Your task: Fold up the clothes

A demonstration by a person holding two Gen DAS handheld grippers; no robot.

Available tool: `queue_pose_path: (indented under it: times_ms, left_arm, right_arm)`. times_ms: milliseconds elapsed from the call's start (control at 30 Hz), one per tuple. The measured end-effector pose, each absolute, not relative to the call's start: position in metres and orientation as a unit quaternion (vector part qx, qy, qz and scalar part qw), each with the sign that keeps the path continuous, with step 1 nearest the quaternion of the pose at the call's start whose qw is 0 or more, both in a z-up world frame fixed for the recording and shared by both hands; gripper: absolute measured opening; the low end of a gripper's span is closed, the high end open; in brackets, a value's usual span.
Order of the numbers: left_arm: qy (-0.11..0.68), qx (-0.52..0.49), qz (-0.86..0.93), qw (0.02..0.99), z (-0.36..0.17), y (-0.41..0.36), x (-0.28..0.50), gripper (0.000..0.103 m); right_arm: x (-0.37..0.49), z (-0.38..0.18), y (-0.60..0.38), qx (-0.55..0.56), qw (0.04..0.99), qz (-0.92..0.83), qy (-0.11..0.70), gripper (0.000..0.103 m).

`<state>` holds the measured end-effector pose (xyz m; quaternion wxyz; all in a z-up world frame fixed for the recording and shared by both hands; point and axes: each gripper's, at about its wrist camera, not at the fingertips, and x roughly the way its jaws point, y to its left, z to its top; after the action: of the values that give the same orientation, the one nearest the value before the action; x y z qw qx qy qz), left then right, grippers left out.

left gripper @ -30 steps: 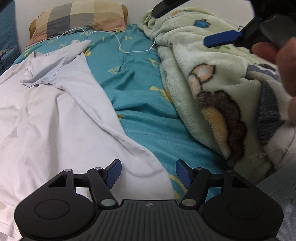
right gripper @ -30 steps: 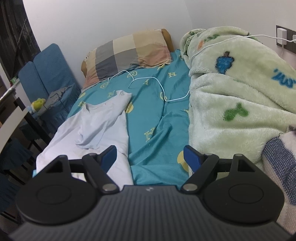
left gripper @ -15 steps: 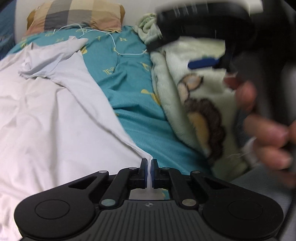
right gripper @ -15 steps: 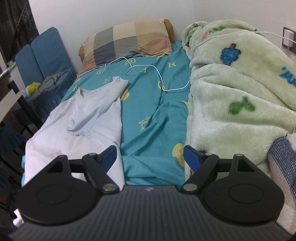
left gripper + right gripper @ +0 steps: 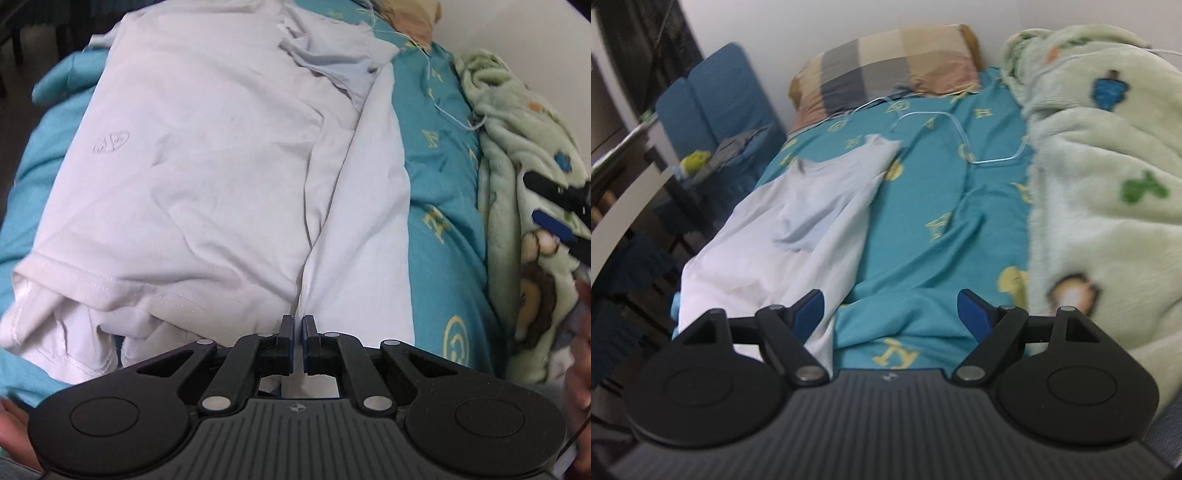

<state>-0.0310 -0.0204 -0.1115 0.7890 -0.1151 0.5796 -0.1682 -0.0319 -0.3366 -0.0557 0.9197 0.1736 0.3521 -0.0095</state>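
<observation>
A white T-shirt (image 5: 192, 177) lies spread on the teal bedsheet (image 5: 439, 206), its right side lifted and folded over toward the left. My left gripper (image 5: 298, 332) is shut on the shirt's hem corner, the cloth pinched between the blue pads. The same T-shirt (image 5: 798, 229) shows at left in the right wrist view, collar toward the pillow. My right gripper (image 5: 891, 310) is open above the sheet with nothing between its fingers. Its blue-tipped fingers (image 5: 550, 223) also show at the right edge of the left wrist view.
A light green plush blanket (image 5: 1100, 192) is heaped along the right side of the bed. A checked pillow (image 5: 886, 70) and a white cable (image 5: 960, 144) lie at the head. A blue chair (image 5: 713, 99) and dark furniture stand left of the bed.
My left gripper closed on the shirt's lower right corner and carried it leftward over the shirt, rolling as it went. The right gripper drifted slightly and stayed open.
</observation>
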Motion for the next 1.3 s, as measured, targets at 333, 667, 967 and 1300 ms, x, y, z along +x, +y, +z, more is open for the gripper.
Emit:
queue_pose_path:
  times_ms: [333,667,967,1300]
  left_arm:
    - [0.491,-0.129,-0.175,0.844,-0.055,0.016,-0.034,0.043]
    - [0.398,-0.359,-0.061,0.842,-0.043,0.136,0.086,0.067]
    - [0.375,-0.500,0.001,0.780,-0.120,0.197,0.193,0.066]
    - [0.396,-0.519,0.035,0.757,-0.163,0.206,0.217,0.063]
  right_arm:
    - [-0.032,-0.055,-0.276,0.097,0.937,0.028,0.334,0.081]
    - [0.006,-0.061,-0.227,0.094,0.923,0.074,0.367,0.081]
    - [0.038,-0.097,-0.205,0.084,0.910,0.087,0.396,0.081]
    - [0.062,-0.125,-0.224,0.125,0.897,0.061,0.420,0.081]
